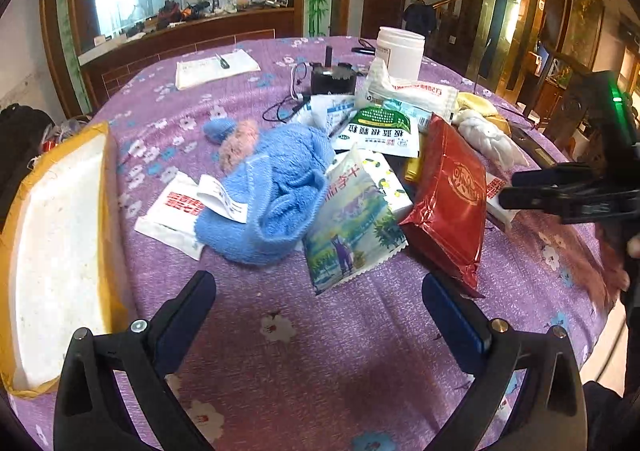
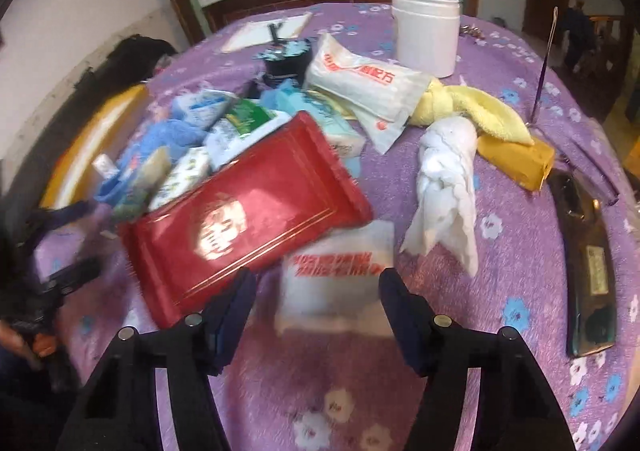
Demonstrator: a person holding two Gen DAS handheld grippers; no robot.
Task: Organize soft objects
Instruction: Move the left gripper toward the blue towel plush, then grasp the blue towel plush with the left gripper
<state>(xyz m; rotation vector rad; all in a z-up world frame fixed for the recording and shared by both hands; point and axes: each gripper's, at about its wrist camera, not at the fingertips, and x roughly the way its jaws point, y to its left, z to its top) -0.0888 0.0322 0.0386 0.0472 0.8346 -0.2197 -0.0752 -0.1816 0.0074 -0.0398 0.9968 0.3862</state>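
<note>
My left gripper (image 1: pixel 316 283) hangs open over bare purple tablecloth, nothing between its fingers. Just beyond it lie a blue knitted cloth (image 1: pixel 276 187), a landscape-printed pack (image 1: pixel 352 223) and a red foil pack (image 1: pixel 448 203). My right gripper (image 2: pixel 318 275) straddles a blurred white pack with red print (image 2: pixel 336 283); a gap shows at the left pad, so it is open. In the left wrist view the right gripper (image 1: pixel 508 191) reaches in from the right. A twisted white cloth (image 2: pixel 448 187) and a yellow towel (image 2: pixel 480 107) lie further right.
A white foam box with yellow tape (image 1: pixel 60 251) stands at the table's left edge. A white jar (image 2: pixel 426 31), a black device (image 1: pixel 334 77) and several packets crowd the middle. A dark phone (image 2: pixel 588 263) lies near the right edge. A hand shows at lower left (image 2: pixel 36 343).
</note>
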